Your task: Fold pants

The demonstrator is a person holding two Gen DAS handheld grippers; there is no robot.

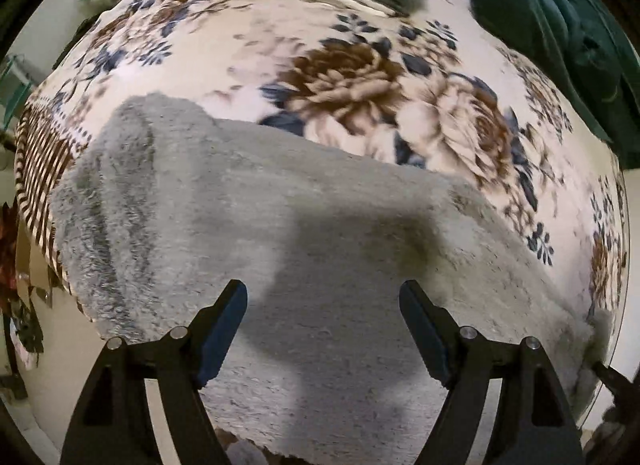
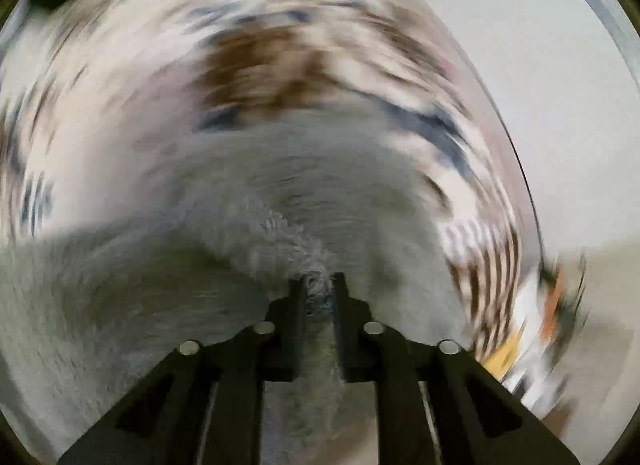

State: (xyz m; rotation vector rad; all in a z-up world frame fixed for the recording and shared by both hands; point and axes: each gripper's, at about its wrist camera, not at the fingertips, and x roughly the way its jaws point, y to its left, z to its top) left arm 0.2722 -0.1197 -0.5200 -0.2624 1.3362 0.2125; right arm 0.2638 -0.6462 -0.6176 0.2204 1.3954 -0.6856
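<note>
Left wrist: released left tool (image 1: 323, 305) above grey pants (image 1: 280, 233); right tool (image 2: 318, 289) pinches them.

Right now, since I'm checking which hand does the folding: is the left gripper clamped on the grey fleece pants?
No, the left gripper hangs wide open above the grey fleece pants, its fingers apart and holding nothing.

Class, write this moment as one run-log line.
task: fold pants | left hand-held gripper: open above grey fleece pants | right hand-held gripper: shut on pants fabric | surface: floral blanket
</note>
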